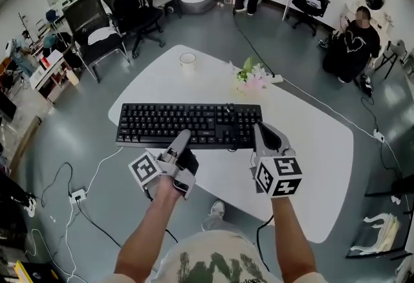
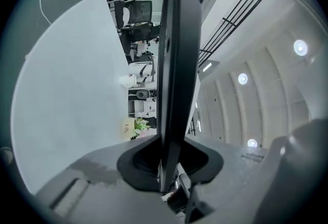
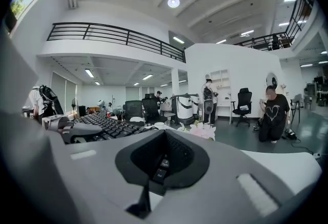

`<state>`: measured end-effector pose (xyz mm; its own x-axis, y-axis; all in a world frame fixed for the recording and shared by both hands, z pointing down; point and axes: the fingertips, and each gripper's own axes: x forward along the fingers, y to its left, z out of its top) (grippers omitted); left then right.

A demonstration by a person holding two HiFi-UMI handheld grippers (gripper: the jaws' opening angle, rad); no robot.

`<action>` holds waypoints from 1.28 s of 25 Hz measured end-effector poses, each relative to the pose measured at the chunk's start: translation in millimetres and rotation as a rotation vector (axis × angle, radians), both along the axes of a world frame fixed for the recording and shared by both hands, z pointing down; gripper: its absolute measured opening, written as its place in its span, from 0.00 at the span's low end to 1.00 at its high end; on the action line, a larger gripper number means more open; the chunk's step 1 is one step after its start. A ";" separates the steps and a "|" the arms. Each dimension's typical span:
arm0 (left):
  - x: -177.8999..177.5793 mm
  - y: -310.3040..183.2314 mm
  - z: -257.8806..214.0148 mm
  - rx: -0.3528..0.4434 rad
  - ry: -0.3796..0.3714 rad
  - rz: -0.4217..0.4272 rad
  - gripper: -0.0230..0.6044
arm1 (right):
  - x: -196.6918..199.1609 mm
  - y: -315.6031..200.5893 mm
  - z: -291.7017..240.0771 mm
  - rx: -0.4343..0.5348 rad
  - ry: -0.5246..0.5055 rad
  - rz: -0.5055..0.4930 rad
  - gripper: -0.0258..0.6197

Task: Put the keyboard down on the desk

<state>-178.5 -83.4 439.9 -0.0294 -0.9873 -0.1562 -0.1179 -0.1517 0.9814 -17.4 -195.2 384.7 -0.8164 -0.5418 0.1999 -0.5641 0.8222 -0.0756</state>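
A black keyboard [image 1: 187, 123] hangs level just above the white desk [image 1: 310, 146], its left end over the desk's left edge. My left gripper [image 1: 183, 138] is shut on its near edge, left of the middle. In the left gripper view the keyboard [image 2: 177, 64] runs edge-on through the jaws of the left gripper [image 2: 166, 166], with a gap to the desk [image 2: 72, 89]. My right gripper [image 1: 262, 133] is shut on the near right corner. Keys show between the jaws of the right gripper [image 3: 161, 161], and the keyboard [image 3: 102, 125] stretches off to the left.
A white cup [image 1: 187, 60] and a bunch of flowers [image 1: 252, 78] stand at the desk's far side. Office chairs [image 1: 97, 29] stand beyond the desk's left. A person [image 1: 352, 42] sits at the far right. Cables and a power strip [image 1: 77, 194] lie on the floor.
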 end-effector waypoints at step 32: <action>-19.4 -135.8 21.5 -0.036 0.017 0.332 0.18 | -11.1 -88.5 17.3 -0.050 0.000 0.288 0.04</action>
<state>-197.9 -219.2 461.4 0.2926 -0.9482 -0.1236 -0.0515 -0.1447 0.9881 -28.6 -283.8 402.0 -0.6306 -0.7406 0.2321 -0.7736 0.6238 -0.1114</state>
